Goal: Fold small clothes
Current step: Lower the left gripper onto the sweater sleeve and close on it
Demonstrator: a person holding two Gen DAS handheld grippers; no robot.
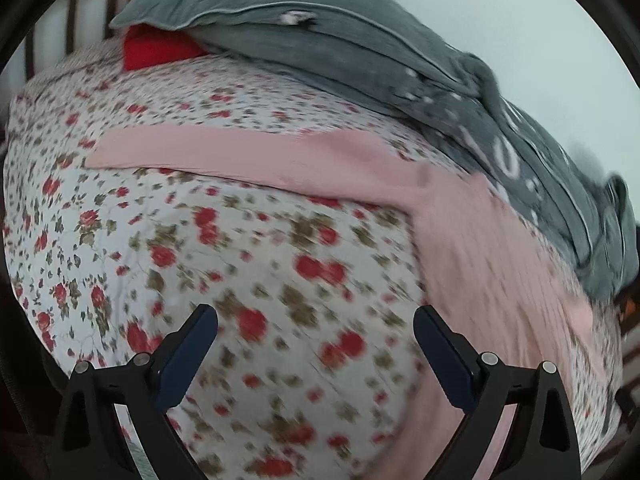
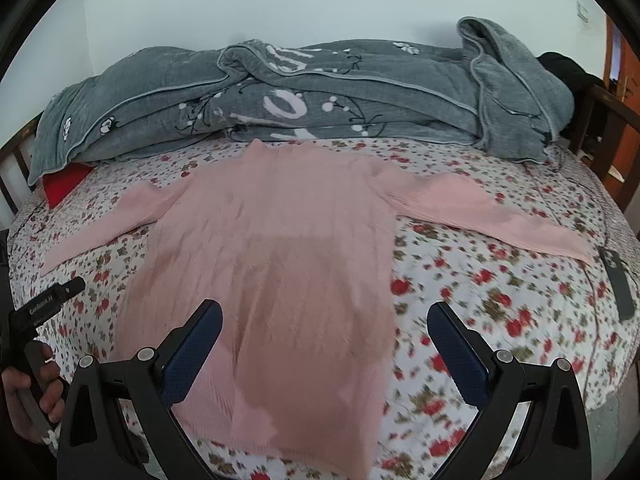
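A pink sweater (image 2: 276, 248) lies spread flat, front down or up cannot be told, on a bed covered by a floral sheet (image 2: 480, 304), both sleeves stretched outward toward 9 and 3 o'clock in the right wrist view and its neck pointing to 12 o'clock. The right gripper (image 2: 324, 316) hovers above the sweater's lower hem at 6 o'clock, its two blue-padded fingers (image 2: 196, 348) spread wide apart with nothing between them. At 8 o'clock of the same view a hand (image 2: 24, 396) curls around the black handle of the left tool, which points up and inward over the sheet just beside the sleeve end. From the left wrist view, the left gripper (image 1: 316, 320) also stands wide open and empty above the bare sheet, the sweater's sleeve (image 1: 240, 152) running across from 9 o'clock toward 2 o'clock and the body of the garment filling the 3 to 5 o'clock side. A crumpled grey blanket (image 2: 320, 92) is heaped along the far edge at 12 o'clock, a red cushion (image 2: 64, 184) peeking from under its end at 10 o'clock. A dark remote-like bar (image 2: 618, 284) rests on the sheet at 3 o'clock, close to the sleeve cuff
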